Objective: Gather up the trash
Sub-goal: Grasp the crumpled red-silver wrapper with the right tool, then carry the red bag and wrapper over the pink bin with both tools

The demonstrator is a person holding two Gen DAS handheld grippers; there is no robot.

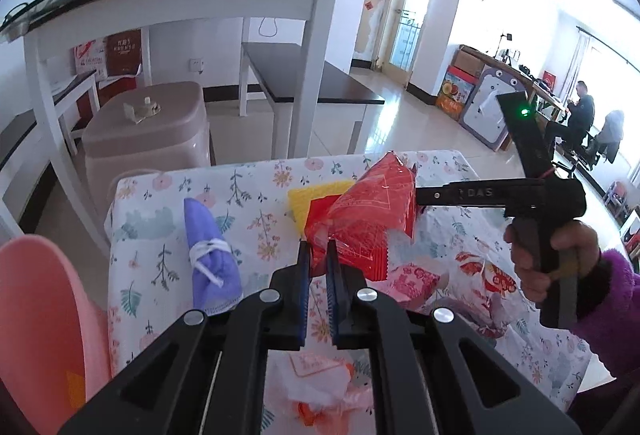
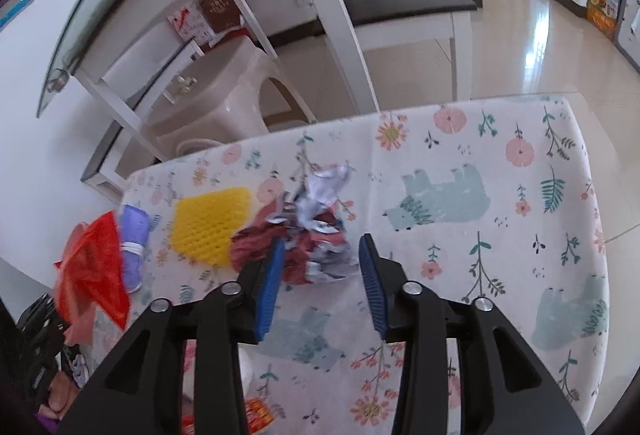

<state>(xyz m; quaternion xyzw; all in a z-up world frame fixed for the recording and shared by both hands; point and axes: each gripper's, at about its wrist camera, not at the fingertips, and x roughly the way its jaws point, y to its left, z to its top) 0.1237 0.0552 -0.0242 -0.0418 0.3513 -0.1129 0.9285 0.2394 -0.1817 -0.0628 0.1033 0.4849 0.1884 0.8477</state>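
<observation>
The left gripper (image 1: 318,255) is clamped on a red plastic wrapper (image 1: 368,211), lifted above the floral tablecloth (image 2: 500,163); its pale print is too small to read. The right gripper (image 2: 322,247), marked "DAS" along its side, has its jaws apart over a crumpled red-and-white wrapper (image 2: 316,235), not pressing it. A yellow foam net (image 2: 212,223) lies just beside.

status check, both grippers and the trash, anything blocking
Left gripper shut on red wrapper, lifted. Right gripper open, straddling crumpled wrapper, pads not pressing. Yellow mesh beside it, not blocking.
</observation>
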